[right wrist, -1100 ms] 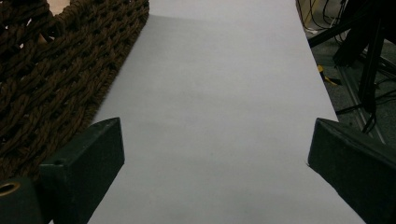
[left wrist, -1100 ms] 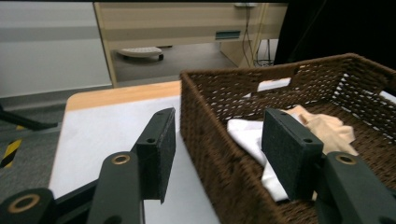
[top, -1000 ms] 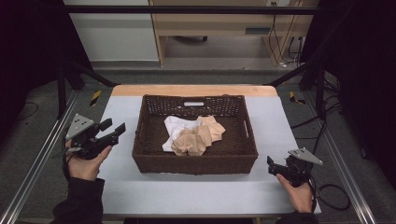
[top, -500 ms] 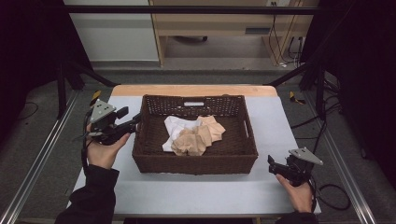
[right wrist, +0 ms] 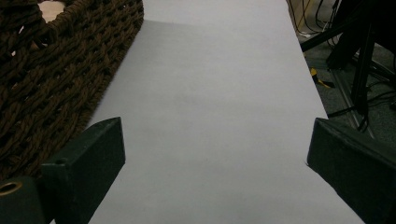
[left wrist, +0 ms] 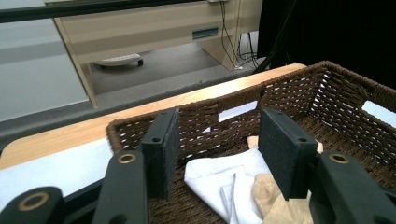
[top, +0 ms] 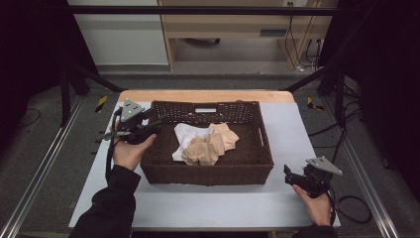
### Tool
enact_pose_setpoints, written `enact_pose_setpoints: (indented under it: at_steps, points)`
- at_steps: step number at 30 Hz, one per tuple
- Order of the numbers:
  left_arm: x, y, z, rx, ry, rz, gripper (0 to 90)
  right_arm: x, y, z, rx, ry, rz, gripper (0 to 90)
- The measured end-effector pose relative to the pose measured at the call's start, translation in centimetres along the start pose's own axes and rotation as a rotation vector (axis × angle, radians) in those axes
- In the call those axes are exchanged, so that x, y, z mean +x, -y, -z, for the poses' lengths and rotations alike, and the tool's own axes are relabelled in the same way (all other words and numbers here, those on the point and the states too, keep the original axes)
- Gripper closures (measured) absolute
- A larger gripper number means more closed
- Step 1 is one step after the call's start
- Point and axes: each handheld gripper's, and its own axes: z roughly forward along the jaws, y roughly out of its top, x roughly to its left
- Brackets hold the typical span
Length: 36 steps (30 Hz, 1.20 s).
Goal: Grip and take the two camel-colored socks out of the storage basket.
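A dark brown wicker basket (top: 208,174) stands mid-table and holds a crumpled white cloth (top: 184,135) and a tan cloth (top: 209,147). My left gripper (top: 157,122) hovers over the basket's left rim and points inward. In the left gripper view, its jaws (left wrist: 217,135) stand apart above the white cloth (left wrist: 219,175) and tan cloth (left wrist: 271,198). They have just been closing a little, with nothing pressed between them. My right gripper (top: 289,173) rests low near the table's front right corner, open. Bare table lies between its jaws (right wrist: 215,140).
The table (top: 297,129) has a pale grey top with a wooden strip along the far edge. Metal rails run down both sides. The basket's right wall (right wrist: 56,70) lies just left of the right gripper. A wooden desk (top: 237,25) and cables stand beyond the table.
My left hand has travelled right and away from the table's left side to the basket's left rim, jaws now over the inside. The right hand has stayed put.
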Motion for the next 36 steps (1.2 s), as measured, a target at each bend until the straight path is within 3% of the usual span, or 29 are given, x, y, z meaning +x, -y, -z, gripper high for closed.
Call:
enact_pose_setpoints:
  at_steps: [7,11,16,19,24,36]
  points:
    - [-1.3,0.5,-2.3,0.019,0.026,-0.027,48.8,-0.1,0.0,0.0,0.002,0.001,-0.002,4.6]
    - [-1.7,0.8,-3.1,0.023,0.042,-0.021,48.9,-0.1,0.0,0.0,0.002,0.002,-0.004,4.6]
    - [-2.4,1.5,-4.8,0.063,0.093,-0.045,51.3,-0.1,0.0,0.0,0.006,0.0,0.0,4.7]
    - [-2.6,1.9,-5.5,0.089,0.099,-0.064,50.8,-0.1,0.0,-0.1,0.007,0.002,0.002,4.7]
    - [-3.1,2.7,-6.7,0.111,0.114,-0.047,46.8,-0.1,0.0,-0.1,0.007,0.0,0.003,4.7]
    - [-4.5,4.8,-8.8,0.21,0.158,-0.061,41.2,-0.1,0.1,-0.2,0.014,-0.001,0.003,4.7]
